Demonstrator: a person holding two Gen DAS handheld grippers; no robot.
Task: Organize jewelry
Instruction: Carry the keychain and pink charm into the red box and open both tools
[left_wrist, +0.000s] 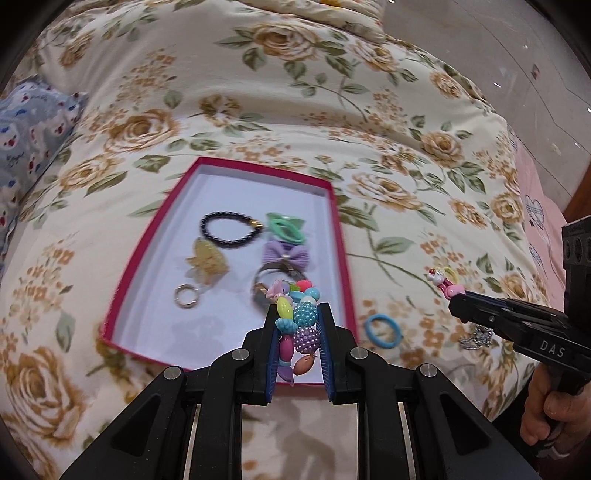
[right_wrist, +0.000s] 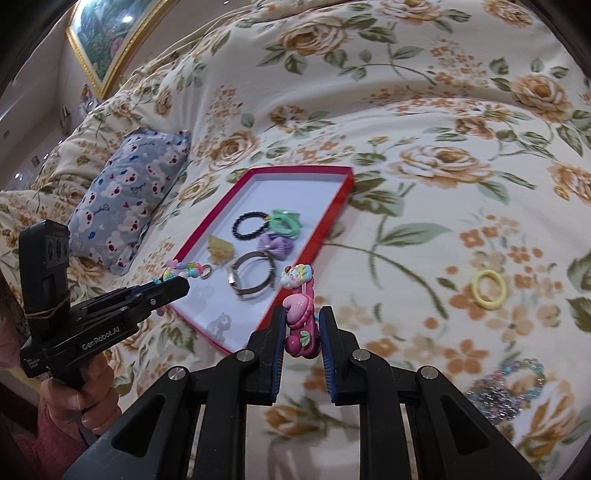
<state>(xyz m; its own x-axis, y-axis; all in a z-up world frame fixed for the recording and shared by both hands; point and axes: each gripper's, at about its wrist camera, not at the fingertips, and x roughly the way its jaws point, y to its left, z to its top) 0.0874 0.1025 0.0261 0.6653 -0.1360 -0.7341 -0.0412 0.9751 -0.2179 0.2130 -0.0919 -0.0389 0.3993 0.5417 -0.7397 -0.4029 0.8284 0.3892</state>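
A string of bright plastic beads (left_wrist: 295, 328) is clamped between the pads of the left gripper (left_wrist: 298, 317), held over the near edge of the red tray (left_wrist: 229, 164) that lies on the flowered bedspread (left_wrist: 258, 92). A pink cartoon hair clip (right_wrist: 301, 317) is pinched in the right gripper (right_wrist: 302, 321), just beside the tray's right wall, above the bedspread.

Already laid in the tray are a dark bead bracelet (left_wrist: 229, 230), a green hair tie (left_wrist: 286, 229), a purple bow (left_wrist: 285, 254), a metal bangle (left_wrist: 275, 282) and a gold leaf charm with a key ring (left_wrist: 207, 264). Outside it, a blue ring (left_wrist: 382, 329), a yellow ring (right_wrist: 489, 289) and a glittery beaded band (right_wrist: 513, 384) are seen on the cloth.

The bead string is judged light and limp; the hard, round beads may roll or slip under the pads, so a hold across a fat bead is safest. The clip is judged stiff, light and smooth, best gripped across its flat body, not its ornament. The soft bedding gives under any press, so the rings are better taken by one side of the loop
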